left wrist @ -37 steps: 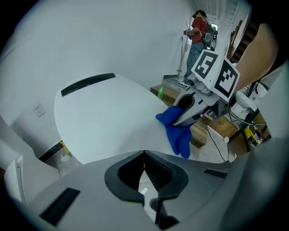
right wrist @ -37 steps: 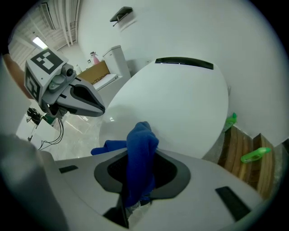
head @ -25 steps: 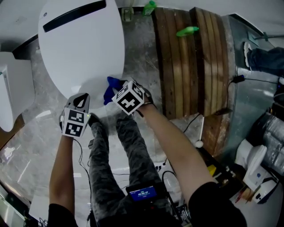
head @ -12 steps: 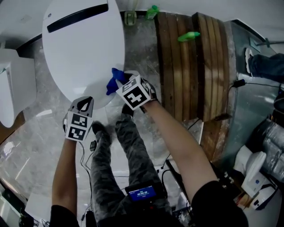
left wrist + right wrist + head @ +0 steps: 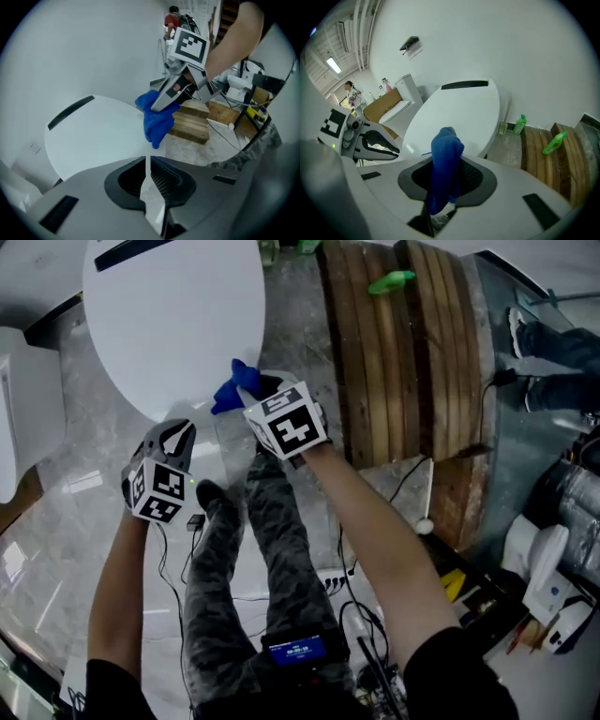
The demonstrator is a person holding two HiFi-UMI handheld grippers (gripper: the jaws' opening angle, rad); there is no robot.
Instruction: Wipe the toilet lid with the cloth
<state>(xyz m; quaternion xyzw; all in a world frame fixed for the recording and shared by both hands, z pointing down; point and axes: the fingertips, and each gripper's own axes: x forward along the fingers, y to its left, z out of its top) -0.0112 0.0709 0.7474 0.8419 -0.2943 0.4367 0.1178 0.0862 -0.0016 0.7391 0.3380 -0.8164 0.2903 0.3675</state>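
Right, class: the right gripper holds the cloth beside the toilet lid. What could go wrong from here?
1. The right gripper pinches only part of the blue cloth. The loose rest could bunch, letting the hard jaws scrape the toilet lid.
2. The left gripper, shut and empty, hovers near the lid's front edge and might obstruct a wide stroke.

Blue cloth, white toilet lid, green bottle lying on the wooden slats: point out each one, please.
blue fabric cloth (image 5: pixel 445 159), right gripper view, middle of the bunched fabric.
white oval toilet lid (image 5: pixel 173 315), head view, bare centre of its top.
green plastic bottle (image 5: pixel 392 281), head view, middle of its body.
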